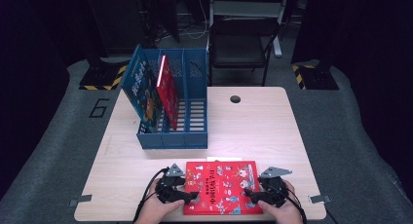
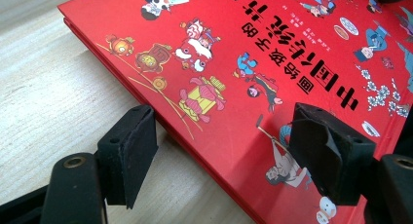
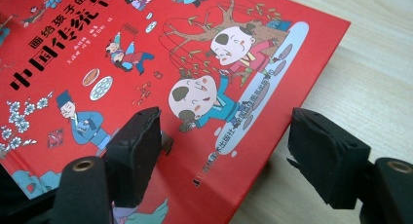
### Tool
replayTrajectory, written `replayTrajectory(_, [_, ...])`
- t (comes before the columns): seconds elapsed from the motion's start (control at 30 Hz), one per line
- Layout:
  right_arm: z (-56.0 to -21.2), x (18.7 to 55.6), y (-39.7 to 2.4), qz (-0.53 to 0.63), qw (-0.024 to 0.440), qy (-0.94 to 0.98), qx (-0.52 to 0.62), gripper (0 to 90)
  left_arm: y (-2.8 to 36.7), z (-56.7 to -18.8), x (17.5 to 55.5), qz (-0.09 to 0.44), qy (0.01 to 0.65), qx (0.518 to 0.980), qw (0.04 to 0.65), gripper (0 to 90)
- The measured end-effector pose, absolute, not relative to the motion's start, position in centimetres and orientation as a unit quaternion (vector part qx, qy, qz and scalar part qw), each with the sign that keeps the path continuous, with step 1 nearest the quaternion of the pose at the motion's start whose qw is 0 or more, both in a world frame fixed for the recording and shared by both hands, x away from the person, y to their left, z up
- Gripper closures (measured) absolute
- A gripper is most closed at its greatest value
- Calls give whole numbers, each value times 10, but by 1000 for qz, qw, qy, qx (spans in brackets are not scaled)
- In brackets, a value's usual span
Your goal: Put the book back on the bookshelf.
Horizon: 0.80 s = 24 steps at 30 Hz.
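Note:
A red picture book (image 1: 221, 186) lies flat at the table's front edge, cover up. My left gripper (image 1: 191, 197) is at its left side and my right gripper (image 1: 250, 196) at its right side. In the left gripper view the gripper (image 2: 226, 131) stands open astride the book's (image 2: 272, 63) edge, with one pad over the wood and the other over the cover. In the right gripper view the gripper (image 3: 229, 131) is open the same way across the book's (image 3: 146, 63) other edge. Neither gripper's pads press on the book.
A blue three-slot file rack (image 1: 195, 136) stands at the table's back left. Its left slot holds a blue book (image 1: 141, 90), and a red book (image 1: 168, 90) leans in the middle slot. A round cable hole (image 1: 235, 99) is farther back, with a black chair (image 1: 241, 48) behind the table.

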State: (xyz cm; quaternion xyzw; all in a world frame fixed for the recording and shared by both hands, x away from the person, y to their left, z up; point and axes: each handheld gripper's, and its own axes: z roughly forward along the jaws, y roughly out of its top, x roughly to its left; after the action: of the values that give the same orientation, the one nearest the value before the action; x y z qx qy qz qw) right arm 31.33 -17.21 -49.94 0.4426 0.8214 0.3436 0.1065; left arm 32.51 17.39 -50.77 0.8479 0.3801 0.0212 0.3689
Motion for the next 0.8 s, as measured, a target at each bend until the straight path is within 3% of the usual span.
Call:
replayTrajectory(0.57, [-504, 319, -178, 356, 56, 808, 467, 261, 173, -508, 324, 24, 381, 847, 370, 252])
replayTrajectory(0.8, [-503, 318, -177, 355, 60, 808, 466, 265, 175, -506, 326, 18, 390, 845, 366, 282])
